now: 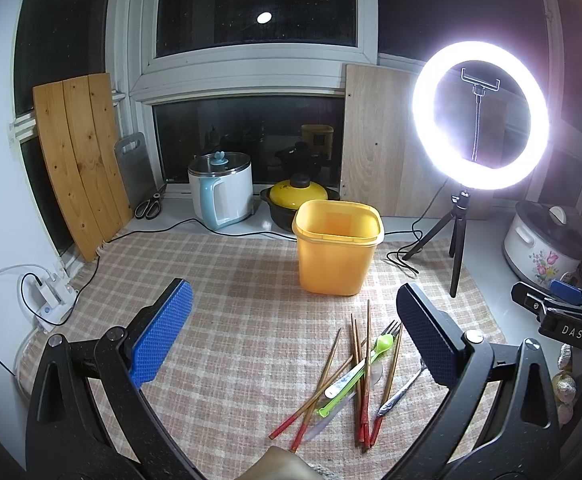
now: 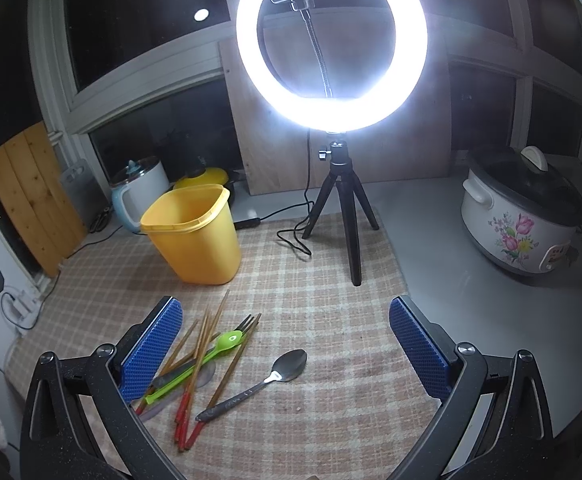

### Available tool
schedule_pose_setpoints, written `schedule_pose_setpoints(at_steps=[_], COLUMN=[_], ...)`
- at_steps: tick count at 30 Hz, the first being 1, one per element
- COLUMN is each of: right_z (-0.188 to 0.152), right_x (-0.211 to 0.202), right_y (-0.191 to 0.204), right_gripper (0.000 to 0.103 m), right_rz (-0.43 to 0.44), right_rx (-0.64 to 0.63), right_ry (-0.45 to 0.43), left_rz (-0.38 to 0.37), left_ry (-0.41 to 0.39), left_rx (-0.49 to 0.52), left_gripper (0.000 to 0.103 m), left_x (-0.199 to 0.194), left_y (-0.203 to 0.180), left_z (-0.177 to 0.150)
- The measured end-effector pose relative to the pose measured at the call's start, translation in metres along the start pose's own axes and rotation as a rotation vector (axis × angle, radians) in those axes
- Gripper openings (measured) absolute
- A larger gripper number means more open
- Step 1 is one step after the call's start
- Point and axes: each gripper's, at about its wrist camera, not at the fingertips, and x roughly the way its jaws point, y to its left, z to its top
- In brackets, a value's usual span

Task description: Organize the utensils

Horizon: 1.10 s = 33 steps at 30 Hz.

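Right wrist view: both claws gaping over an untouched pile

Right wrist view shows the right gripper spread wide with nothing between its blue pads; the left gripper, seen from its own camera, is just as wide and just as empty; the yellow bin stands upright on the checked cloth and looks empty, though its floor is hidden from both views.

Risks from here, as a judgement: the chopsticks, the green spoon and the fork lie crossed over one another, so closing on one is likely to drag or flick its neighbours; thin sticks lying flat on cloth could roll out of the pads or snag the weave; the bin looks light and could tip if a utensil strikes its rim; the ring light stands on its tripod near the pile, with its cable trailing on the cloth, and a wide swing could catch it.

The metal spoon lies apart from the heap, inside the span of the right claw and nearer its left pad, handle toward the camera; the heap sits against that left pad; for the left claw the same heap lies toward its right pad, with the bin beyond.
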Motion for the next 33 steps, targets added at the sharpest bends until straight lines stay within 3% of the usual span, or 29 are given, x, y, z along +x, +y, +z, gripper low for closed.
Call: schedule_pose_setpoints(at_steps=[33], right_z=[-0.001], right_x=[0.006], right_y=[-0.001], right_gripper=[0.102], right_rz=[0.002], right_rx=[0.006], right_ry=[0.021], left_rz=[-0.006], left_ry=[0.000], left_rx=[0.001], left_gripper=[0.103], left_x=[-0.001], left_y=[-0.005], left_z=[-0.003])
